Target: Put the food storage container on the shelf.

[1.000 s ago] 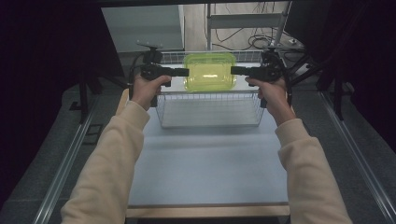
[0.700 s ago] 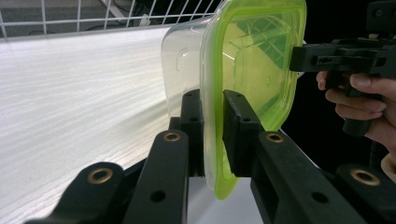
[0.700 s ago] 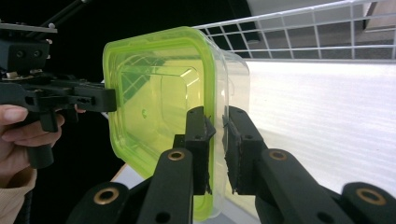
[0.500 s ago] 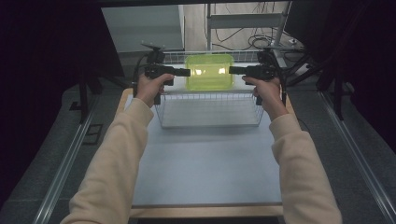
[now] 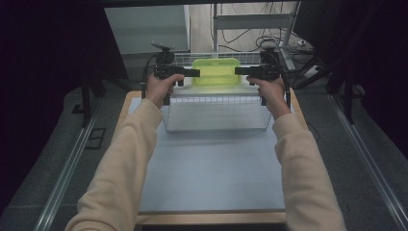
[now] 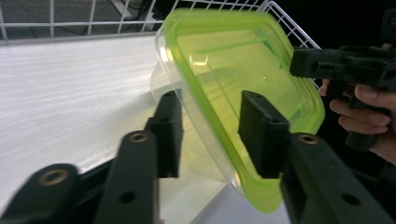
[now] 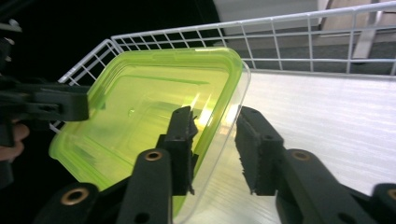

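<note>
A clear plastic container with a yellow-green lid (image 5: 216, 72) hangs tilted over the far part of a white wire basket (image 5: 216, 115). My left gripper (image 5: 197, 73) is shut on its left edge and my right gripper (image 5: 238, 70) on its right edge. In the left gripper view the jaws (image 6: 215, 100) straddle the container's rim (image 6: 233, 79), one on the lid, one against the clear wall. The right gripper view has the jaws (image 7: 217, 116) clamped the same way on the container (image 7: 154, 107).
The basket stands at the far end of a pale grey table (image 5: 211, 168) and its white floor (image 6: 70, 93) is bare. Its wire rim (image 7: 280, 23) rises behind the container. Metal rails and cables lie on the floor around the table.
Both hands have carried the container farther from the person, toward the back of the basket. Both grips are unchanged.
</note>
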Tool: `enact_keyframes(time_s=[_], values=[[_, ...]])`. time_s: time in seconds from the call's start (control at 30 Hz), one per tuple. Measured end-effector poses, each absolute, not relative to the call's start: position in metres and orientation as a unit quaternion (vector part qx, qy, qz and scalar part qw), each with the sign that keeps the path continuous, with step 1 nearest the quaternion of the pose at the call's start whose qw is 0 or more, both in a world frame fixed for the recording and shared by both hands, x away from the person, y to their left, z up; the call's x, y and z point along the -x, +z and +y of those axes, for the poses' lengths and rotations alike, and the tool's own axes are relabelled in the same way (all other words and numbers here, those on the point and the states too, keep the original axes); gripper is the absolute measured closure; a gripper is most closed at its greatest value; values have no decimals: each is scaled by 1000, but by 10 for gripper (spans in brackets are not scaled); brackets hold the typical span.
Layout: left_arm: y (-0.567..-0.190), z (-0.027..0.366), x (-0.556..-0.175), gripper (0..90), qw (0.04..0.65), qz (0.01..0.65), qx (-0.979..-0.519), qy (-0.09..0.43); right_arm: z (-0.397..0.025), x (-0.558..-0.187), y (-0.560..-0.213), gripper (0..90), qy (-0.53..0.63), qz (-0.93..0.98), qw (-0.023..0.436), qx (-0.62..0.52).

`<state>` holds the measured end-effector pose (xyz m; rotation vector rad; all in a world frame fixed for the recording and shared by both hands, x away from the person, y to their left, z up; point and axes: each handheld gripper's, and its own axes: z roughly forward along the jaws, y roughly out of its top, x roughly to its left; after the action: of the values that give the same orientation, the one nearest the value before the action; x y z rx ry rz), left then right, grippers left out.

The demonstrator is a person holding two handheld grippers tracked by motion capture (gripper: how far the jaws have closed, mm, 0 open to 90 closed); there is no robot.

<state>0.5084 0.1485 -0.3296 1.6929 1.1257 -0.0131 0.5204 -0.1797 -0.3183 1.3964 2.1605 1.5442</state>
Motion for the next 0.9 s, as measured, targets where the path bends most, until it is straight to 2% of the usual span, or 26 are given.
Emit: enact_keyframes(time_s=[0.03,0.13,0.2,0.33,0.73,0.8,0.83,0.9], values=[[-329,148,-508,512,525,470,-709,1,-179,-520,-318,633,510,720,72,-464],[-326,148,-507,272,522,467,-713,21,-177,-517,-318,500,507,722,89,-462],[-323,151,-507,197,524,465,-713,24,-177,-513,-315,457,508,721,105,-459],[-317,159,-501,122,528,460,-713,34,-181,-504,-308,417,517,719,113,-450],[-315,172,-452,144,543,443,-711,56,-199,-458,-308,401,544,733,116,-391],[-317,173,-428,144,529,430,-727,78,-202,-444,-311,400,547,739,124,-375],[-317,173,-428,147,529,430,-727,78,-205,-438,-313,398,549,741,124,-366],[-325,175,-405,149,535,415,-732,79,-210,-424,-320,394,555,743,118,-356]])
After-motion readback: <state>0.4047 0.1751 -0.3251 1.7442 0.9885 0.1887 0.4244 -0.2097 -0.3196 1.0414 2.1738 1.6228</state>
